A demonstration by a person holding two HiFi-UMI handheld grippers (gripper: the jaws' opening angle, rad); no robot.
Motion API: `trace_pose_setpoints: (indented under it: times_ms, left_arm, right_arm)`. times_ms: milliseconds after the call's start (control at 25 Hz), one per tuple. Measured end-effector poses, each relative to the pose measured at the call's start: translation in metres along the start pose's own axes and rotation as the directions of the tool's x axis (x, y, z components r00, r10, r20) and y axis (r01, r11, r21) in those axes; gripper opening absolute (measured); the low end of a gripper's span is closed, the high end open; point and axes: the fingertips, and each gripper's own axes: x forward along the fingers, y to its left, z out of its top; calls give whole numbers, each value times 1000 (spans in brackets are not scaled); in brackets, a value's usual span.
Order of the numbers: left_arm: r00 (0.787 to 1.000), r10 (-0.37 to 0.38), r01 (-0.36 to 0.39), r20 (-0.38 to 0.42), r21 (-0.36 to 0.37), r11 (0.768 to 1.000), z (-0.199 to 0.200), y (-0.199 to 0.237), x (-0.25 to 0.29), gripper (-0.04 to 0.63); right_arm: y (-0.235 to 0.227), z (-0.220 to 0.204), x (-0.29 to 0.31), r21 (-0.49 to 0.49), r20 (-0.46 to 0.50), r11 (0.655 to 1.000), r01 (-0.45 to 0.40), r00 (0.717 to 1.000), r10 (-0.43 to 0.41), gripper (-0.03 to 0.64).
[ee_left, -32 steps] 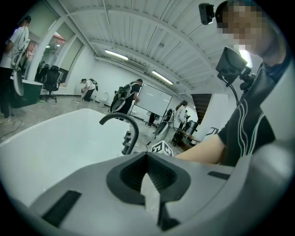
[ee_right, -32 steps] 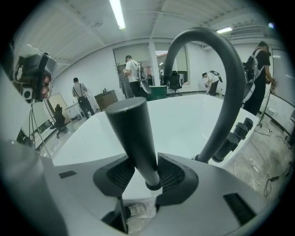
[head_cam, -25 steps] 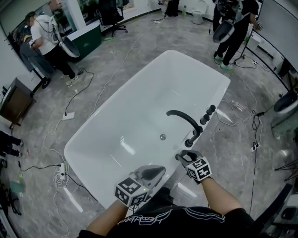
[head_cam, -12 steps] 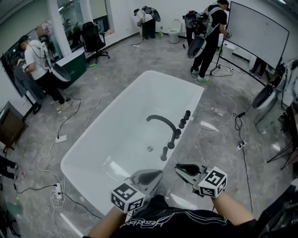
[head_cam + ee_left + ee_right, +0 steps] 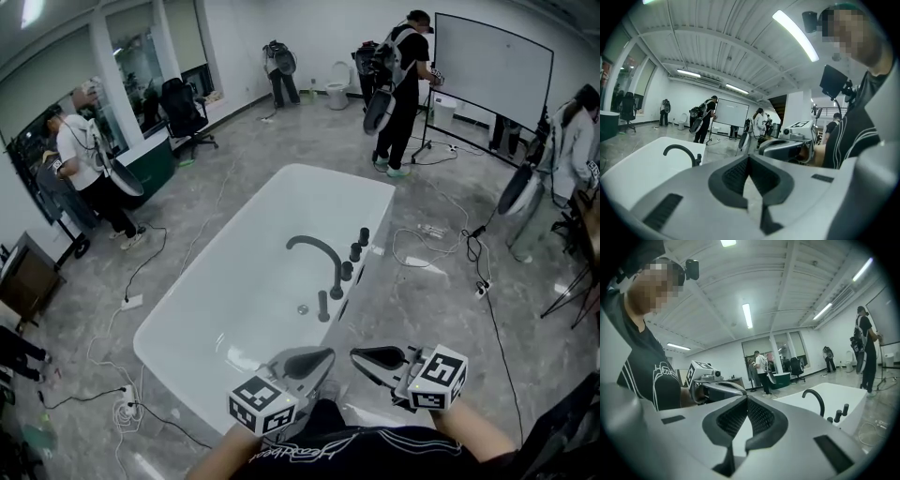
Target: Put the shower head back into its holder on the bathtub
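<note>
**Hovering short of the tub with both claws clenched on nothing**

The left claw is shut. Its own view shows the ribbed pads pressed together with no object between them. The jaws of the right claw have just been closing and now meet pad to pad, also on nothing. Both claws sit close in front of the person, near the end of the white bathtub and apart from its fittings.

The shower head appears to be the slim black upright piece on the tub's right rim. It stands just beside the arched spout and in line with three black knobs. It looks seated in its holder, so the task seems done or nearly so. The head view is too small to show the socket or any hose.

If it needed handling, it would probably feel rigid, fairly light and smooth, and could slip or twist between hard pads. Any hose would tug on it. The best hold is likely across the middle of the straight handle, squarely, leaving the lower end free to drop into the holder.

Little writing can be read. Pale script on the person's black shirt begins "Hea" and cannot be made out beyond that. The cubes on the claws carry black-and-white square markers with no words. The whiteboard looks blank.
</note>
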Motion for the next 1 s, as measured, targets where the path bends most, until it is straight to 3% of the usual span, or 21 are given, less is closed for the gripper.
trace_pose_setpoints:
  times_ms: [480, 800, 1000]
  left_arm:
    - [1000, -3, 3, 7, 11, 1000, 3, -31, 0, 3]
    - [1000, -11, 12, -23, 65, 998, -1, -48, 11, 3]
    - [1000, -21, 21, -12, 21, 1000, -3, -54, 15, 3]
  right_arm:
    - [14, 3, -30, 9, 34, 999, 31, 999, -32, 12]
    - [14, 3, -46, 14, 43, 998, 58, 997, -58, 12]
    - [18, -3, -54, 15, 42, 998, 63, 997, -63, 12]
